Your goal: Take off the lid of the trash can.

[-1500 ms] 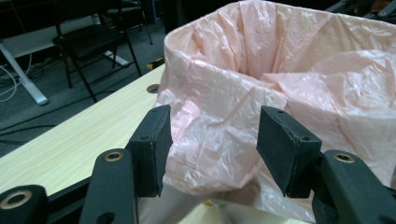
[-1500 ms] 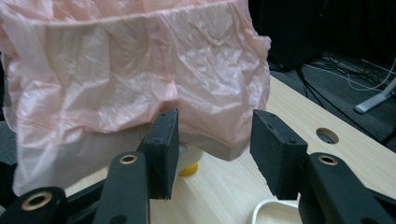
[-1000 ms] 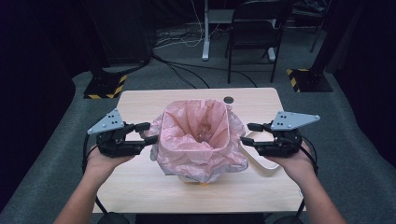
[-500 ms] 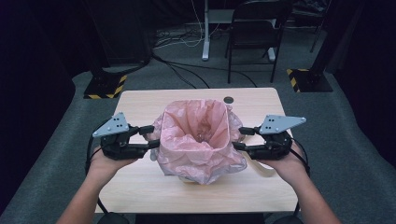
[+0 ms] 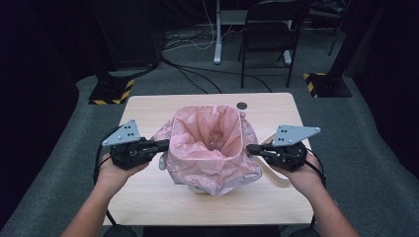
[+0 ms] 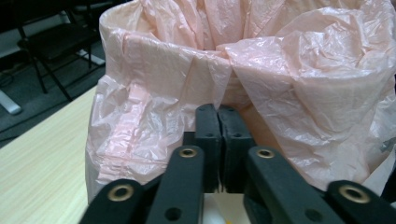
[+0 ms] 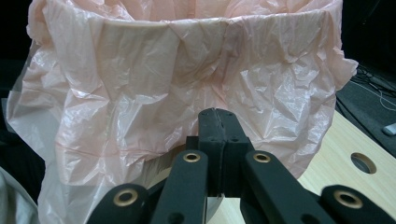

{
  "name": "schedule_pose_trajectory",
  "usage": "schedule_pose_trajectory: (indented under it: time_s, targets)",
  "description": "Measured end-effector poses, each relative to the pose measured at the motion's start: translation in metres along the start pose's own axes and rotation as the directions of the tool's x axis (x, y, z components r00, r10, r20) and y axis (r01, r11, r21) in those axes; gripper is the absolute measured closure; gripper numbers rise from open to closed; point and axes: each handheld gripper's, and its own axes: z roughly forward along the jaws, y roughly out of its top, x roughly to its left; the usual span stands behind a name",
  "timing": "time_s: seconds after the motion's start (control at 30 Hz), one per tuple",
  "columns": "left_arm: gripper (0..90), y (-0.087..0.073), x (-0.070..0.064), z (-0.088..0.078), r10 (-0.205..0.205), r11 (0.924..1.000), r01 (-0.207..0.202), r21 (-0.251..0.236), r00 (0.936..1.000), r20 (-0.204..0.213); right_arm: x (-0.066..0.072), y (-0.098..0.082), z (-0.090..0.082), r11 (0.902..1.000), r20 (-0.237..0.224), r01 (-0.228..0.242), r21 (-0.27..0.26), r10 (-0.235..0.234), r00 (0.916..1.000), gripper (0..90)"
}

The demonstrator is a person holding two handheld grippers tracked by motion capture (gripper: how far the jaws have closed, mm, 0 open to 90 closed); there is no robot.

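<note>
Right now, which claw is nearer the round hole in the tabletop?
Right. The right claw sits just right of the pink bag, below the hole; the left claw is across the bag, farther from it.

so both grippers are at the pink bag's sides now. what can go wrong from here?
1. The left gripper and right gripper have just closed, jaws together at the pink bag. Whether film is pinched is unclear, so a pull may come away empty.
2. The film is thin and crinkled; pulling from opposite sides could tear it.
3. The bag drapes loosely over a bin whose base barely shows; an uneven pull could tip it or slide it across the table.
</note>
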Motion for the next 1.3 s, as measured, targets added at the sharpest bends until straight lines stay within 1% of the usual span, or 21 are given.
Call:
schedule_pose_trajectory:
  time_s: [0.13, 0.33, 0.43, 0.57, 0.6, 0.63, 0.7, 0.77, 0.83, 0.9, 1.0, 1.13, 1.2, 1.23, 1.3]
  targets:
    - [90.0, 0.001, 0.001, -0.002, -0.006, 0.9999, 0.006, -0.009, 1.0, 0.004, 0.001, 0.001, -0.002, 1.0, 0.001, 0.002, -0.008, -0.002, 1.0, 90.0]
    - [90.0, 0.004, -0.001, -0.005, 0.003, 0.9997, -0.003, -0.023, 1.0, 0.005, 0.002, 0.004, -0.007, 0.9991, 0.001, 0.003, -0.041, -0.003, 1.0, 90.0]
    - [90.0, 0.006, -0.002, -0.008, 0.0, 0.9989, 0.0, -0.047, 1.0, 0.007, 0.003, 0.006, -0.01, 0.9972, -0.018, -0.004, -0.074, 0.002, 0.9998, 90.0]
    - [90.0, 0.011, -0.004, -0.014, 0.007, 0.9977, -0.007, -0.067, 1.0, 0.004, 0.006, 0.01, -0.013, 0.9962, -0.029, 0.005, -0.086, -0.008, 0.9996, 90.0]
    - [90.0, 0.012, -0.005, -0.015, 0.012, 0.9976, -0.012, -0.068, 0.9999, 0.004, 0.007, 0.01, -0.013, 0.9959, -0.037, 0.001, -0.091, -0.004, 0.9993, 88.3]
    - [90.0, 0.013, -0.005, -0.016, 0.014, 0.9974, -0.014, -0.07, 0.9999, 0.004, 0.007, 0.011, -0.014, 0.9952, -0.046, -0.006, -0.098, 0.001, 0.999, 81.4]
    - [90.0, 0.015, -0.006, -0.017, 0.02, 0.9974, -0.02, -0.07, 0.9998, 0.003, 0.008, 0.012, -0.016, 0.9958, -0.08, -0.031, -0.086, 0.024, 0.9965, 72.3]
    - [90.0, 0.016, -0.007, -0.018, 0.023, 0.9971, -0.022, -0.072, 0.9997, 0.003, 0.011, 0.013, -0.019, 0.9961, -0.075, -0.021, -0.086, 0.014, 0.9971, 67.9]
    - [90.0, 0.017, -0.007, -0.019, 0.022, 0.9969, -0.022, -0.075, 0.9997, 0.004, 0.014, 0.014, -0.022, 0.9954, -0.088, -0.031, -0.09, 0.023, 0.9959, 63.7]
    - [90.0, 0.018, -0.008, -0.02, 0.023, 0.9966, -0.022, -0.08, 0.9997, 0.006, 0.018, 0.016, -0.025, 0.9947, -0.096, -0.032, -0.098, 0.022, 0.9952, 60.3]
    - [90.0, 0.02, -0.009, -0.02, 0.024, 0.9962, -0.023, -0.084, 0.9997, 0.006, 0.023, 0.016, -0.024, 0.9943, -0.114, -0.032, -0.102, 0.02, 0.9933, 53.9]
    - [90.0, 0.024, -0.009, -0.021, 0.026, 0.9952, -0.026, -0.094, 0.9996, 0.005, 0.028, 0.016, -0.017, 0.9955, -0.134, -0.025, -0.091, 0.013, 0.9908, 50.0]
    - [90.0, 0.026, -0.009, -0.022, 0.027, 0.9947, -0.026, -0.099, 0.9996, 0.008, 0.03, 0.016, -0.014, 0.9966, -0.133, -0.015, -0.081, 0.004, 0.9911, 49.8]
    - [90.0, 0.027, -0.009, -0.022, 0.025, 0.9947, -0.024, -0.1, 0.9996, 0.009, 0.031, 0.016, -0.012, 0.9969, -0.127, -0.014, -0.077, 0.004, 0.9919, 50.4]
    - [90.0, 0.029, -0.009, -0.021, 0.032, 0.9942, -0.03, -0.103, 0.9994, 0.011, 0.031, 0.015, -0.012, 0.9976, -0.105, -0.006, -0.068, -0.001, 0.9944, 57.8]
